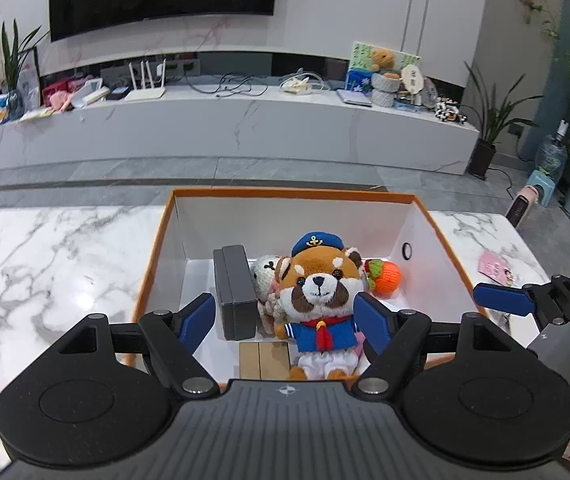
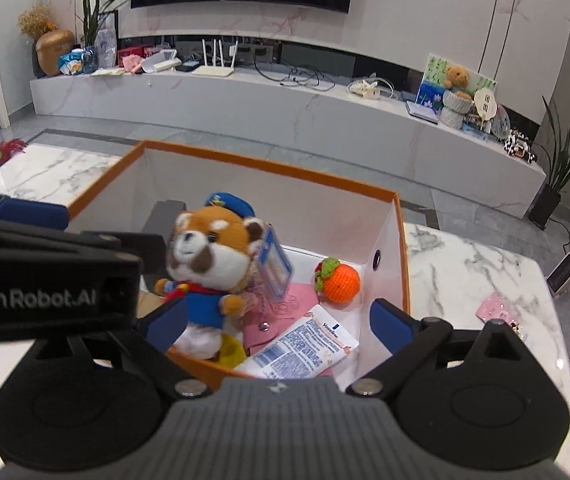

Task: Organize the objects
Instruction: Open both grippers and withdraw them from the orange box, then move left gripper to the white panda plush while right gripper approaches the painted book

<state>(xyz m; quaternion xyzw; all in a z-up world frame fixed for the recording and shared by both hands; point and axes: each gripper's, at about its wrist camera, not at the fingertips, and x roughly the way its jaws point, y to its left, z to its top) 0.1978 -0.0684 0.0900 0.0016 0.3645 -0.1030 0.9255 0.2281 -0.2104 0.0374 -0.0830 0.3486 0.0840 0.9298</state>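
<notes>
Orange-rimmed white box (image 1: pixel 157 240), open-topped, standing on the marble table (image 1: pixel 57 248).

Legible writing: "GenRobot.AI" on the left gripper's body as the right wrist view shows it; "Vaseline" on the white tube (image 2: pixel 305 344). The tube's smaller print is too fine to read.

Box contents:
- red panda plush (image 1: pixel 319 292) in blue sailor cap and jacket, upright
- small cream knitted doll (image 1: pixel 265 276), touching the plush's side
- dark grey case (image 1: pixel 237 292), on edge
- crocheted orange fruit (image 1: pixel 385 276), near the far corner
- pink pouch (image 2: pixel 293 300), lying flat
- blue card holder (image 2: pixel 273 264) hanging beside the plush

Left gripper (image 1: pixel 285 316): fingers spread, gripping nothing.
Right gripper (image 2: pixel 281 320): fingers spread wide, gripping nothing.
</notes>
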